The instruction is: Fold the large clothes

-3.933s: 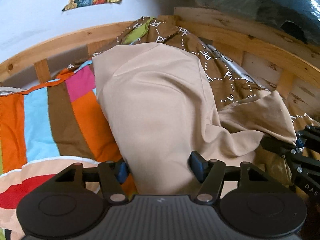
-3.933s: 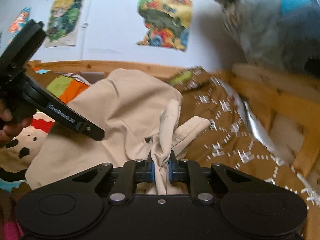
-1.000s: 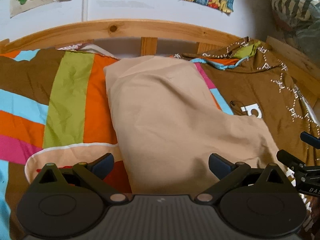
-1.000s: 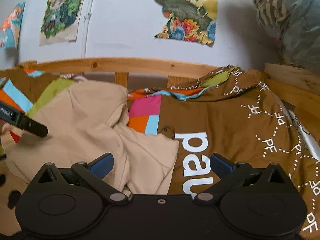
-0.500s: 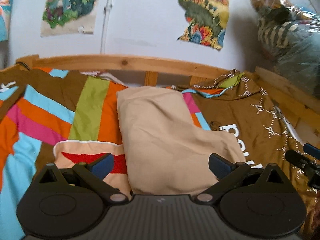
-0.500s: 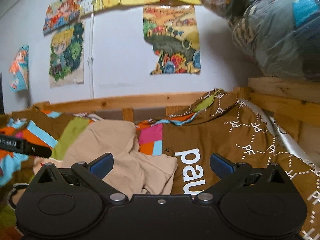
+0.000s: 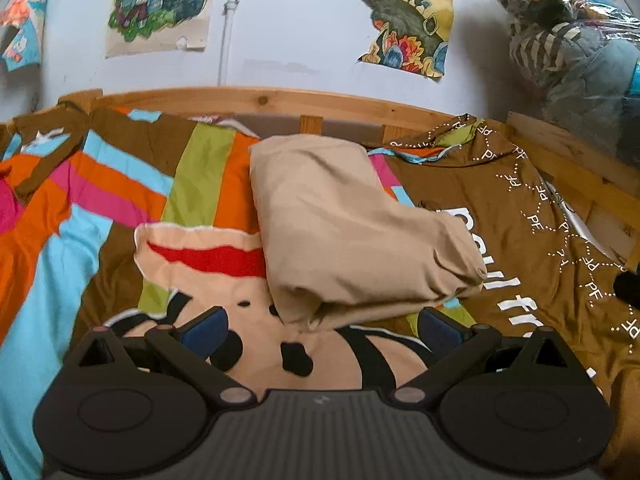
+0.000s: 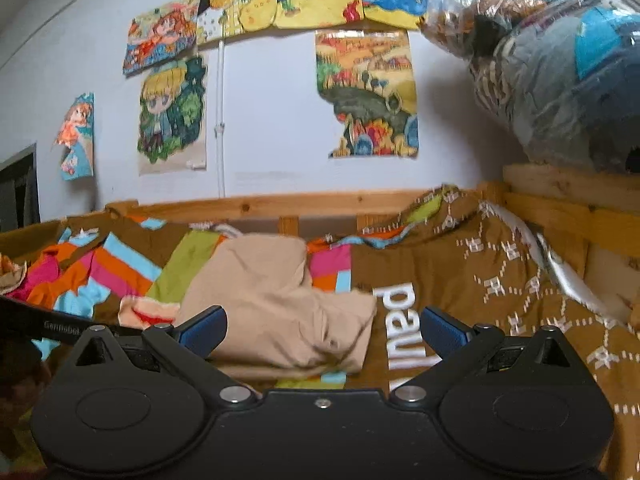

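Observation:
A beige garment (image 7: 344,232) lies folded into a thick bundle on the patterned bedspread (image 7: 100,216), its near edge rolled over just beyond my left gripper (image 7: 322,326). That gripper is open and holds nothing, with the bundle a little ahead of its fingertips. In the right wrist view the same beige garment (image 8: 280,300) sits low in the middle, rumpled on its right side. My right gripper (image 8: 322,330) is open and empty, raised and drawn back from the cloth. The tip of the right gripper (image 7: 628,284) shows at the right edge of the left wrist view.
A wooden bed rail (image 7: 280,100) runs along the far side against a white wall with posters (image 8: 364,92). A brown duvet with white lettering (image 7: 520,240) covers the right side. A plastic-wrapped bundle (image 8: 560,68) rests on the wooden frame at upper right.
Both grippers have let go of the beige garment, opened wide, and pulled back and up from it. The garment now lies as a folded bundle on the bed.

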`<state>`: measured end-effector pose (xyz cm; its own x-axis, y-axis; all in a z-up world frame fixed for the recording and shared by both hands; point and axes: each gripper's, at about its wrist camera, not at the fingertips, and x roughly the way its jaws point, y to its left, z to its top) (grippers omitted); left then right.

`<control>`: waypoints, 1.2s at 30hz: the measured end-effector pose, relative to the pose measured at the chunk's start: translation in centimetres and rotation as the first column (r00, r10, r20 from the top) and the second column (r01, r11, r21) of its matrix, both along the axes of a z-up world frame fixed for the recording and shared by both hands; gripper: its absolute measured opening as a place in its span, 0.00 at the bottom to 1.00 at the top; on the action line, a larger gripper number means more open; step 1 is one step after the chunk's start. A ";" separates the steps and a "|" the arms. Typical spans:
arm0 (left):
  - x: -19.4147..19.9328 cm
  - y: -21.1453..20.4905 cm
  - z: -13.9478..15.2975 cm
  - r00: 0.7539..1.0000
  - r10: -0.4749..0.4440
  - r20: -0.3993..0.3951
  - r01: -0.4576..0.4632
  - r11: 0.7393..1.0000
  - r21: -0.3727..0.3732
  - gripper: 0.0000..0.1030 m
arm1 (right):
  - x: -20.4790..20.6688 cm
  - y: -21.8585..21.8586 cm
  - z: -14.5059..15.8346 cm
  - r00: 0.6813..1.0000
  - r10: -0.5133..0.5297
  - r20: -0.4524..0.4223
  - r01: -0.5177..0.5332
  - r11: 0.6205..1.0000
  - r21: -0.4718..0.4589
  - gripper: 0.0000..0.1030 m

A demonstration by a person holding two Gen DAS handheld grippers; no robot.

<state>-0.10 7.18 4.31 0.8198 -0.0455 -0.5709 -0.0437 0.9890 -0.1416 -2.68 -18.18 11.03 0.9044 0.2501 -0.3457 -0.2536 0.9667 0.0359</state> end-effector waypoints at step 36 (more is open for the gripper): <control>-0.3 -1.0 -1.9 0.997 -0.067 -0.027 0.067 0.998 0.005 0.99 | 1.6 -0.6 -3.1 0.983 -0.044 -0.179 0.044 0.999 -0.005 0.99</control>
